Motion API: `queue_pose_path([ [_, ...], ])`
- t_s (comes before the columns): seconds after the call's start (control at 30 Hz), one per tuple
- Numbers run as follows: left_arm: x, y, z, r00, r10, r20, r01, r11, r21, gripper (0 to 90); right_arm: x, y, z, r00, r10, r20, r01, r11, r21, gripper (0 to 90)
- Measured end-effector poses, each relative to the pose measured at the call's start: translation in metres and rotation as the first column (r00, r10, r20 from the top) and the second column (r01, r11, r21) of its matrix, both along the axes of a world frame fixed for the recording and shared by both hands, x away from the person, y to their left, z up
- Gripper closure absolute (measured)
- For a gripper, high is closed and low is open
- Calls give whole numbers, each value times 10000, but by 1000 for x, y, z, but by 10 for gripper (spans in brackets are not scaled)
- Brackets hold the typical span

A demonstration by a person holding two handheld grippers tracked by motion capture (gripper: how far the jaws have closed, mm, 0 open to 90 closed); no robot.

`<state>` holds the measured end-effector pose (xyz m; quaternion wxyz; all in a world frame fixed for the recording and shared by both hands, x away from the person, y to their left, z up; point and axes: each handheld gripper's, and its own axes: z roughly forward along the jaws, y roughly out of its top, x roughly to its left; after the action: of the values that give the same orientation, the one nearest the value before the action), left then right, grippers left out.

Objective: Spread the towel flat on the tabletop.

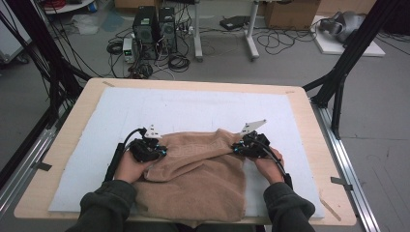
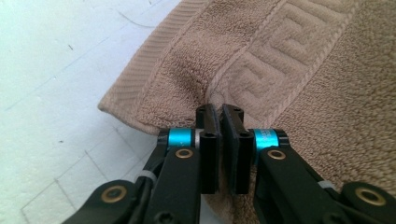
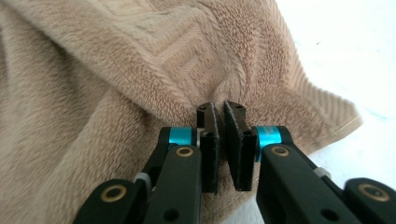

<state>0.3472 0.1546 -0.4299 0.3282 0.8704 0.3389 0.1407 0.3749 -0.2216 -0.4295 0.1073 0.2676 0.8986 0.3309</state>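
High view showed each hand-held gripper, left (image 1: 157, 151) and right (image 1: 240, 146), clenched on the tan terry towel (image 1: 198, 179); such thin pinches risked slipping when lifted.

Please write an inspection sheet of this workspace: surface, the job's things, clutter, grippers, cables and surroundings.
Surface: wooden table covered by a white mat.
Job's things: one tan towel, partly folded, its near edge at the table's front edge.
Clutter: nothing seen on the mat besides the towel.
Grippers: left gripper shut on the towel near one corner; right gripper shut on the towel near another corner.
Cables: a black cable trails from the left gripper, another from the right; loose cables on the floor.
Surroundings: two computer towers, black frame poles, cardboard box.
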Motion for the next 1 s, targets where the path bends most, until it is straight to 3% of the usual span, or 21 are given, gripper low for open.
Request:
queue_pose_path([
  [0.1, -7, 8, 10, 9999, -9, 143, 12, 9998, -212, 863, -8, -6, 12, 9997, 244, 24, -244, 9987, 446, 851],
  [0.17, -11, 14, 20, 9988, 197, 439, -166, 9974, -705, 866, -14, -10, 20, 9986, 534, -12, -533, 9971, 546, 851],
  [0.23, -10, 19, 28, 9972, 413, 619, -342, 9932, -1109, 866, -17, -15, 29, 9963, 844, -139, -832, 9939, 723, 851],
  [0.27, -7, 20, 33, 9953, 520, 818, -428, 9930, -1101, 867, -15, -15, 33, 9955, 947, -92, -938, 9933, 680, 852],
  [0.3, -2, 20, 37, 9920, 719, 1039, -588, 9906, -1238, 867, -12, -15, 39, 9956, 938, 65, -940, 9939, 573, 853],
  [0.33, 5, 20, 44, 9857, 1014, 1346, -833, 9875, -1339, 868, 0, -13, 53, 9954, 757, 593, -773, 9967, 259, 857],
  [0.4, 23, 17, 62, 9649, 1572, 2104, -1271, 9805, -1496, 867, 9, -12, 63, 9945, 597, 865, -622, 9977, 262, 859],
  [0.43, 36, 17, 76, 9501, 1887, 2485, -1493, 9742, -1691, 868, 19, -10, 76, 9930, 375, 1119, -411, 9987, 304, 861],
  [0.47, 52, 16, 91, 9282, 2240, 2970, -1738, 9670, -1861, 866, 31, -7, 90, 9872, 166, 1588, -202, 9996, 215, 859],
  [0.5, 70, 14, 104, 9030, 2606, 3415, -2047, 9599, -1914, 848, 44, -4, 105, 9732, -175, 2291, 162, 9998, 72, 843],
  [0.53, 88, 12, 115, 8827, 3032, 3590, -2550, 9508, -1760, 766, 58, -1, 117, 9530, -764, 2931, 768, 9970, 102, 780],
  [0.57, 104, 14, 122, 8877, 3393, 3113, -2944, 9380, -1831, 604, 72, 0, 127, 9346, -1609, 3173, 1586, 9868, 333, 633],
  [0.6, 114, 18, 125, 9002, 3643, 2384, -3157, 9233, -2187, 497, 84, 1, 132, 9157, -2524, 3127, 2467, 9673, 582, 510],
  [0.63, 116, 23, 125, 9101, 3605, 2043, -3068, 9176, -2527, 488, 94, -4, 132, 9355, -2918, 1994, 2614, 9510, 1651, 500],
  [0.67, 114, 24, 122, 9145, 3470, 2082, -2926, 9224, -2522, 488, 94, -4, 132, 9355, -2918, 1994, 2614, 9510, 1651, 500],
  [0.7, 108, 24, 118, 9159, 3294, 2294, -2778, 9326, -2303, 496, 93, -3, 128, 9430, -2730, 1905, 2417, 9549, 1723, 478],
  [0.73, 101, 25, 113, 9177, 3110, 2472, -2600, 9406, -2182, 499, 89, -1, 123, 9447, -2491, 2133, 2211, 9641, 1468, 470],
  [0.77, 95, 27, 106, 9221, 3018, 2421, -2513, 9429, -2185, 504, 85, -1, 116, 9514, -2204, 2150, 1935, 9712, 1393, 470],
  [0.8, 90, 29, 100, 9311, 2922, 2183, -2416, 9425, -2311, 501, 82, -1, 108, 9619, -1967, 1898, 1718, 9752, 1398, 464],
  [0.87, 77, 31, 88, 9473, 2576, 1904, -2136, 9509, -2239, 492, 72, 1, 96, 9747, -1661, 1494, 1471, 9805, 1306, 444],
  [1.0, 43, 32, 68, 9666, 1867, 1753, -1467, 9647, -2189, 473, 46, 2, 79, 9919, -801, 990, 675, 9900, 1242, 421],
])
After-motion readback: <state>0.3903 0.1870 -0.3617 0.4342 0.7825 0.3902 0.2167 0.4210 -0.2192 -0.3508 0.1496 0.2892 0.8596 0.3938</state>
